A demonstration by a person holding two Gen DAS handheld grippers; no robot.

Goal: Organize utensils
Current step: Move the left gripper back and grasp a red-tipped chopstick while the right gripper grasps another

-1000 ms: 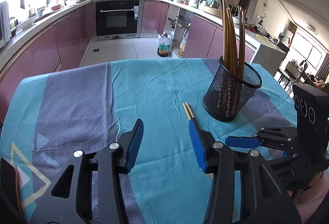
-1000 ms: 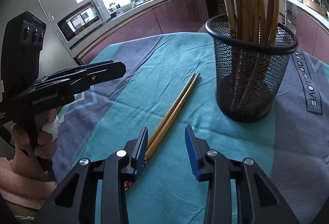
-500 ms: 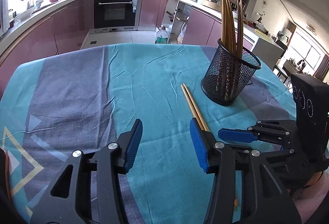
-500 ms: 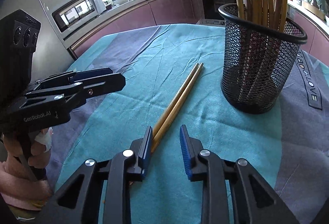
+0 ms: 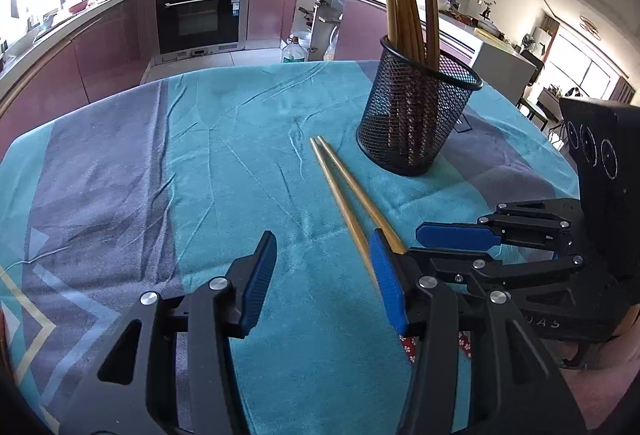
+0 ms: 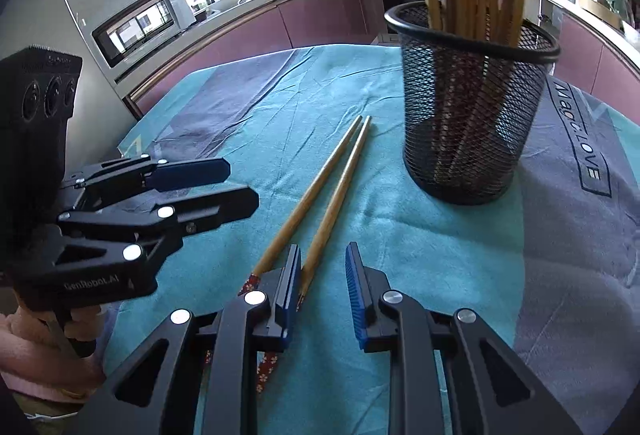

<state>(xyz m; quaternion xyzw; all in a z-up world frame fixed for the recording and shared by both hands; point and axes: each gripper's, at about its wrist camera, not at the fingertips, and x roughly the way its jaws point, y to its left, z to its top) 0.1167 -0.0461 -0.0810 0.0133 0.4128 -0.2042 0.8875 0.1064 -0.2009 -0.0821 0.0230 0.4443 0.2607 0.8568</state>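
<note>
A pair of slim, tapered bamboo chopsticks (image 6: pixel 320 203) is seen lying side by side on the teal and grey-purple tablecloth (image 5: pixel 200 163), their narrow tips aimed toward the black wire-mesh cylindrical holder (image 6: pixel 468 123), which stands just beside them and is already filled with upright chopsticks of the same kind. The thicker ends, wrapped in a dark red floral pattern, are partly hidden under the right gripper (image 6: pixel 323 289), whose blue-padded jaws are held apart with nothing between them; one chopstick passes beneath the left pad while the other lies in the gap. The left gripper (image 5: pixel 322 279) is likewise spread wide and empty, held over bare cloth just beside the pair. The chopsticks are judged to be light, stiff and smooth, liable to roll or to scissor apart on the soft cloth, so a hold across both shafts together, a little ahead of the patterned ends, is judged the most secure; a pinch near the tips would probably let them pivot. The mesh holder looks light enough to tip if knocked. On the left gripper's body the lettering "GenRobot.AI" can be read in the right wrist view, and "LOVE" is printed on the tablecloth to the right of the holder, preceded by letters that cannot be made out with certainty.
</note>
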